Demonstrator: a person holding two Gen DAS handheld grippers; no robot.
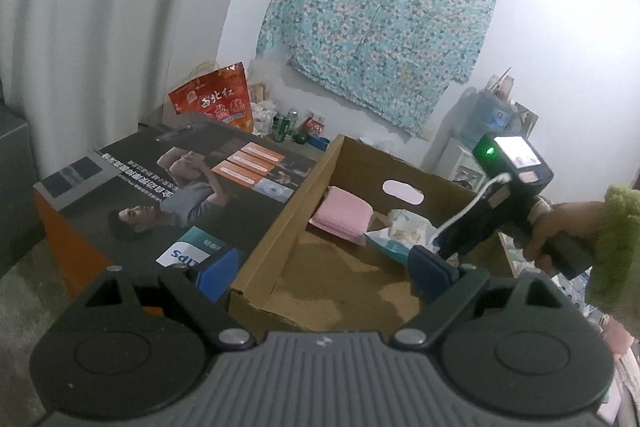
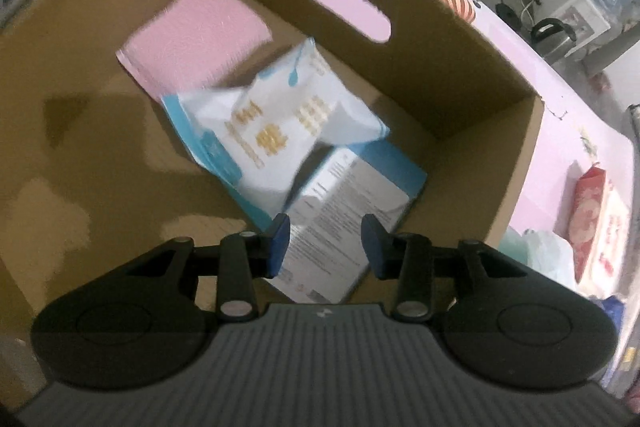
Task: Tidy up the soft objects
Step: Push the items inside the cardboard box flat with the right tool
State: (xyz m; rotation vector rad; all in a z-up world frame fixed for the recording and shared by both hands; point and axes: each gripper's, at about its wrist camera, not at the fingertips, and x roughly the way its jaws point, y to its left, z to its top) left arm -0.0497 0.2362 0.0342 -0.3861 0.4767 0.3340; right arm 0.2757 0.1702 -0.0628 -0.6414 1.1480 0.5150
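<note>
An open cardboard box [image 2: 460, 95] holds a folded pink cloth [image 2: 196, 35], a white and blue soft pack [image 2: 272, 131] lying tilted, and a second blue-edged pack [image 2: 352, 211] with printed text under it. My right gripper [image 2: 325, 247] is open and empty just above the second pack, inside the box. In the left wrist view the box [image 1: 280, 227], the pink cloth [image 1: 342, 217] and the white pack [image 1: 400, 231] show, with the right gripper's body [image 1: 508, 195] held over the box. My left gripper [image 1: 324, 271] is open and empty at the box's near edge.
A large printed dark carton [image 1: 180, 187] lies left of the box. A red bag [image 1: 216, 99], cans and clutter stand behind it. A water dispenser [image 1: 488, 123] stands at the right wall. A pink table [image 2: 568, 131] carries a red pack [image 2: 596, 227] and plastic bags.
</note>
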